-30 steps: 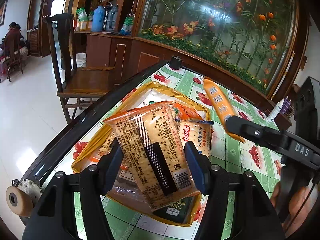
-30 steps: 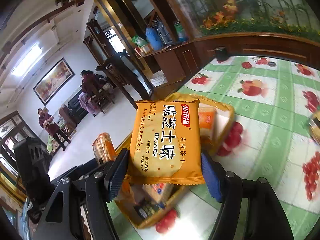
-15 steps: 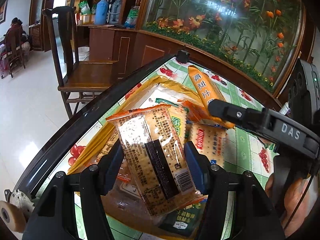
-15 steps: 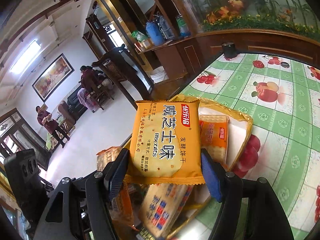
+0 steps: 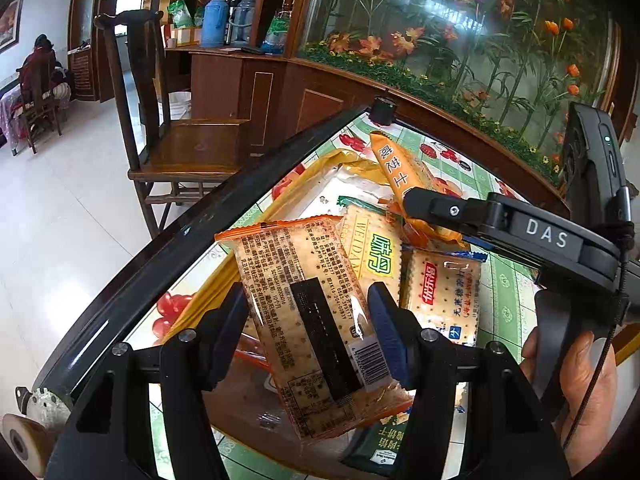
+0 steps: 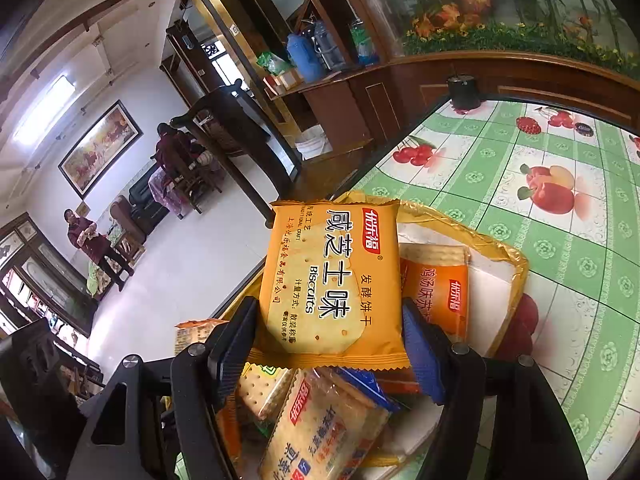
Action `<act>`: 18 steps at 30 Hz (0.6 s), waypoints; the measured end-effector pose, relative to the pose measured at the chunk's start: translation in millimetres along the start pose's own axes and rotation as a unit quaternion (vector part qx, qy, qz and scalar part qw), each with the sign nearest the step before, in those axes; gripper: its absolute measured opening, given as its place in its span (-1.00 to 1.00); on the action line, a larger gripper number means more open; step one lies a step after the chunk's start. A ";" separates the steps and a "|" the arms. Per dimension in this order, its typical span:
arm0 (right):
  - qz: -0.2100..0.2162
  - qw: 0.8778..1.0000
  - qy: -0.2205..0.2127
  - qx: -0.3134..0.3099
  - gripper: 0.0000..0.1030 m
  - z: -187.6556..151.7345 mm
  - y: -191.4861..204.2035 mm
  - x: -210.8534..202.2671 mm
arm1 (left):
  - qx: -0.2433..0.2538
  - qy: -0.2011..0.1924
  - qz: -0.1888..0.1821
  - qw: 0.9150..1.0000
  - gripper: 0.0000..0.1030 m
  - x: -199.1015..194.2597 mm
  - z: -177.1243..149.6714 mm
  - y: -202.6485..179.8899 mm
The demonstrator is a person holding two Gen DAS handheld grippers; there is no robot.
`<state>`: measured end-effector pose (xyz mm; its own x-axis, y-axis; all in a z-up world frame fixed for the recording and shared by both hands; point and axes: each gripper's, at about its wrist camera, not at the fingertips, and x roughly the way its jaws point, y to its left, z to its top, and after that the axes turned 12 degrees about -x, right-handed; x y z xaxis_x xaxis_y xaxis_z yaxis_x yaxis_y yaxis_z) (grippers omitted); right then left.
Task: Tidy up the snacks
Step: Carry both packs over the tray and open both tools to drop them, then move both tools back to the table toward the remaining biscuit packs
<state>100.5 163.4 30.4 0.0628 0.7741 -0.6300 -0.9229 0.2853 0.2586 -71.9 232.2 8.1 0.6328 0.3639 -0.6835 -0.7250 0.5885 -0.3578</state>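
Over the gold tray [image 6: 516, 264] at the table edge [image 5: 168, 248], both grippers clenched: left gripper [image 5: 308, 320] grasping clear cracker pack [image 5: 316, 320], right gripper [image 6: 328, 344] grasping orange biscuit pack [image 6: 332, 280].

A pale tiled floor [image 5: 52, 208] reflects the daylight. A dark wooden chair [image 5: 168, 136] stands beside the counter [image 6: 560, 216], which wears a green checked cloth printed with fruit. Behind it runs a low wooden cabinet [image 5: 256, 84] carrying blue flasks [image 5: 214, 22], under a large panel of painted flowers [image 5: 460, 28]. A framed painting [image 6: 100, 148] hangs on the white wall.
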 end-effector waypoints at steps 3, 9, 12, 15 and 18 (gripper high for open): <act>0.001 1.000 0.004 -0.002 0.37 -0.4 2.2 4.5 | -0.003 0.001 0.005 1.000 0.18 0.2 -0.3 1.3; -0.006 1.000 0.011 0.001 0.54 -1.5 2.5 8.6 | -0.015 0.001 0.008 1.000 0.19 -2.3 2.8 4.4; -0.012 1.000 0.003 0.003 0.54 -5.0 -0.1 -2.5 | -0.025 -0.003 0.006 1.000 0.27 -5.6 4.9 4.6; -0.014 1.000 -0.010 0.015 0.58 -11.6 -10.7 -20.2 | -0.025 -0.019 -0.003 1.000 0.45 -15.2 5.8 -0.7; -0.024 0.999 -0.022 0.032 0.60 -20.5 -24.6 -39.6 | -0.015 -0.032 -0.009 0.999 0.45 -22.3 6.3 -11.5</act>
<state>112.9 114.2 34.0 0.1246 0.7824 -0.6102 -0.8926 0.3569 0.2753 -76.0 221.8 31.5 0.6617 0.3994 -0.6345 -0.7202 0.5736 -0.3901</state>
